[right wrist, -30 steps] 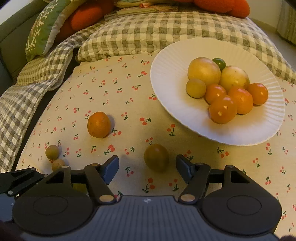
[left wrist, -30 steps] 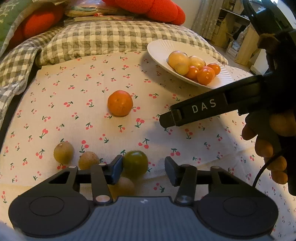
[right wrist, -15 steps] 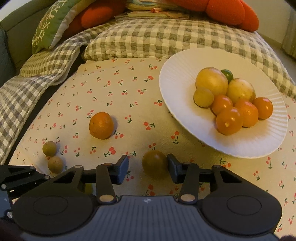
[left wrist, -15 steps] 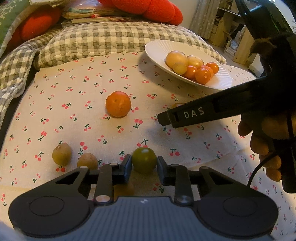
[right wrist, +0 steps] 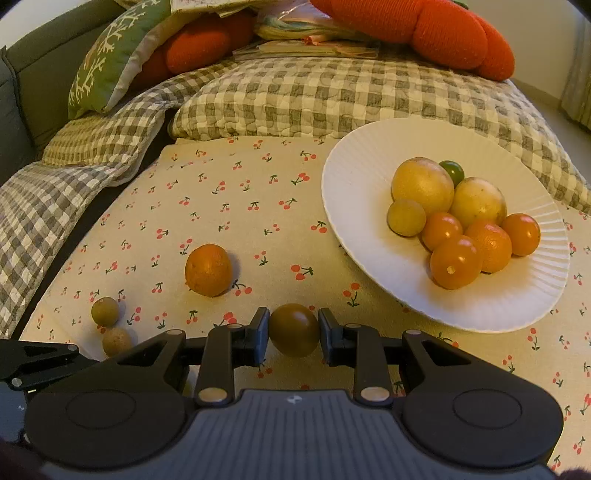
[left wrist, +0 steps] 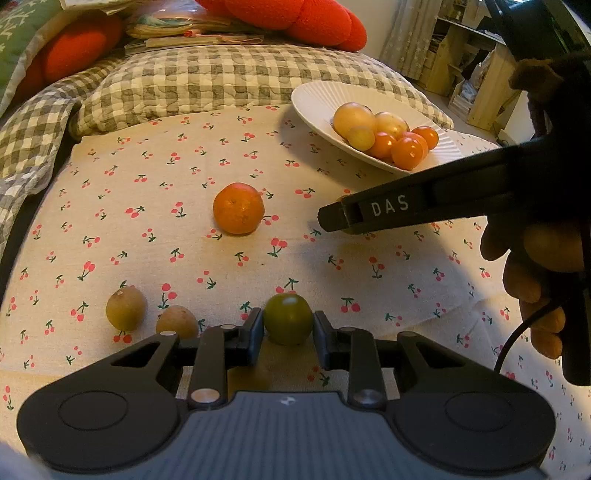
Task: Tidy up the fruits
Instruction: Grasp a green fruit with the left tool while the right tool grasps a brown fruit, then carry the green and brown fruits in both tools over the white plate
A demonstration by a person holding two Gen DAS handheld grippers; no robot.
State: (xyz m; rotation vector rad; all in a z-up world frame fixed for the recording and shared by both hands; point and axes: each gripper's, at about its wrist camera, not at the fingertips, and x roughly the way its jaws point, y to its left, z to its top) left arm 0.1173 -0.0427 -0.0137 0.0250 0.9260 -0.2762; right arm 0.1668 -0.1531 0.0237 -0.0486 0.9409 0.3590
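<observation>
My left gripper point(left wrist: 288, 332) is shut on a green tomato point(left wrist: 287, 323) just above the cherry-print cloth. My right gripper point(right wrist: 293, 332) is shut on a brownish-green tomato point(right wrist: 294, 329), low over the cloth; its side shows in the left wrist view point(left wrist: 406, 206). An orange mandarin point(left wrist: 238, 208) lies mid-cloth, also in the right wrist view point(right wrist: 208, 269). Two small tan longans point(left wrist: 125, 308) point(left wrist: 176, 322) lie at the left. A white plate point(right wrist: 354, 177) at the right holds several yellow and orange fruits point(right wrist: 456, 261).
Checked quilts point(right wrist: 332, 92) bound the cloth at the back and left, with red and green cushions point(right wrist: 443, 33) behind. Wooden shelves point(left wrist: 469, 74) stand at the far right. The plate's near rim point(right wrist: 472, 325) is close to my right gripper.
Both grippers have closed from open onto their tomatoes. The right gripper has drawn nearer to its tomato, and the left one has lifted slightly with its own.
</observation>
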